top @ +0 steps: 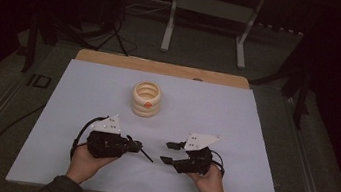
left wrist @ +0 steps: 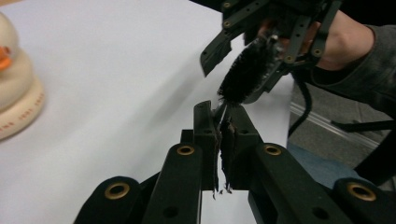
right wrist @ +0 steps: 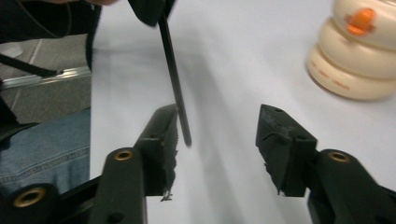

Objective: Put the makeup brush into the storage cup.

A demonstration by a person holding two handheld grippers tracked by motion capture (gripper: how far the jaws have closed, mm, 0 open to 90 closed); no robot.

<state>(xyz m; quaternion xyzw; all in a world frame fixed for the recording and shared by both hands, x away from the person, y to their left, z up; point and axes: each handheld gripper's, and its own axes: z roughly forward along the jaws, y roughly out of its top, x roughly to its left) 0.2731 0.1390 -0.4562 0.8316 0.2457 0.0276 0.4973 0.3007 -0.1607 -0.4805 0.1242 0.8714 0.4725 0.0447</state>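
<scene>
Rod [top: 145,154] is clamped at one end in the left gripper [top: 137,146], near the table's [top: 83,94] front edge; its long axis runs rightward toward the right gripper [top: 166,152]. Right jaws stand apart, the free end beside one pad, untouched. Ring stack [top: 146,99] sits well behind.

— What is the thing in hand?
— A thin black rod [top: 145,154]; it is clamped at one end in the left gripper [top: 137,146]; its free end slants toward the near right, above the white sheet.
— And in the right gripper view?
— Its tip [right wrist: 187,139] hangs just beside one jaw.
</scene>
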